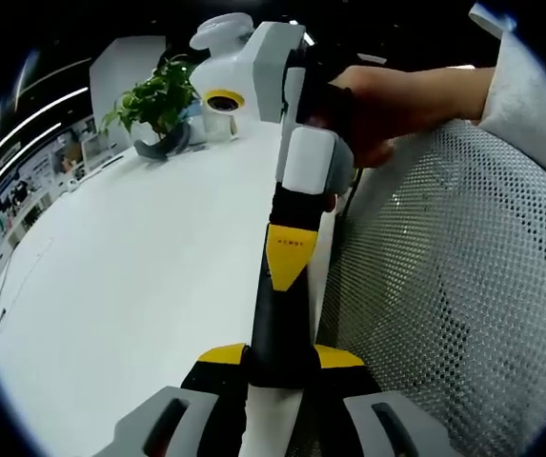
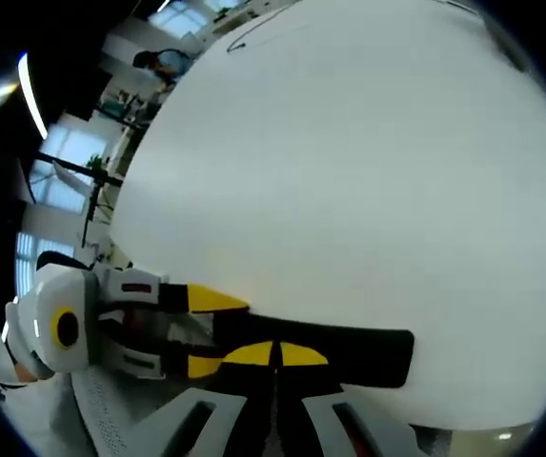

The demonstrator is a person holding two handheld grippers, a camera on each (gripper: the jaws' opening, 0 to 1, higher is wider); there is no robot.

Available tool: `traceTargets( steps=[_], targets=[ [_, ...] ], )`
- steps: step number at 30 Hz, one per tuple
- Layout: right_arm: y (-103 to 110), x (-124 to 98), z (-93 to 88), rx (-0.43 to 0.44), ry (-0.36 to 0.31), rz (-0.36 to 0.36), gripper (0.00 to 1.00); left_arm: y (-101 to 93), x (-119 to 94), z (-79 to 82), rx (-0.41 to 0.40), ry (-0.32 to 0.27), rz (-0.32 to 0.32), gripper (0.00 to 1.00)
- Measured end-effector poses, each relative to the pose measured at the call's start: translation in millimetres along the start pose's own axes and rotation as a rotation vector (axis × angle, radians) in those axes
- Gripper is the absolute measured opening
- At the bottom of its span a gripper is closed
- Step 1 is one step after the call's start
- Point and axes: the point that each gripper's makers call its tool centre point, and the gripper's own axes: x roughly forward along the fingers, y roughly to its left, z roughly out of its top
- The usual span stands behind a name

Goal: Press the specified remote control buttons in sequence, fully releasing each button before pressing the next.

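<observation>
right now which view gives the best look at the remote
The right gripper view: the remote lies sideways across the white table, with most of its length showing. In the left gripper view it runs away from the camera, foreshortened, with its far end under the right gripper. No buttons can be made out in either view.

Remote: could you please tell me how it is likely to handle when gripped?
The remote looks a stiff, slim bar, so it probably won't flex. Held by one end in the left gripper, it seems light. Its smooth casing may slip.
</observation>
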Motion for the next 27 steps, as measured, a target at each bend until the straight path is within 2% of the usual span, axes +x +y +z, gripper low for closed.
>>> traceTargets(
  steps=[6, 19, 27],
  targets=[
    [-0.5, 1.0, 0.5, -0.024, -0.002, -0.013, 0.0, 0.3, -0.1, 0.0, 0.002, 0.0, -0.001, 0.25],
    [-0.4, -0.1, 1.7, 0.008, 0.008, 0.01, 0.0, 0.6, 0.3, 0.2, -0.006, 0.006, 0.008, 0.25],
    [7.0, -0.2, 3.7, -0.033, -0.006, 0.023, 0.0, 0.4, 0.1, 0.3, -0.007, 0.012, 0.008, 0.25]
  ],
)
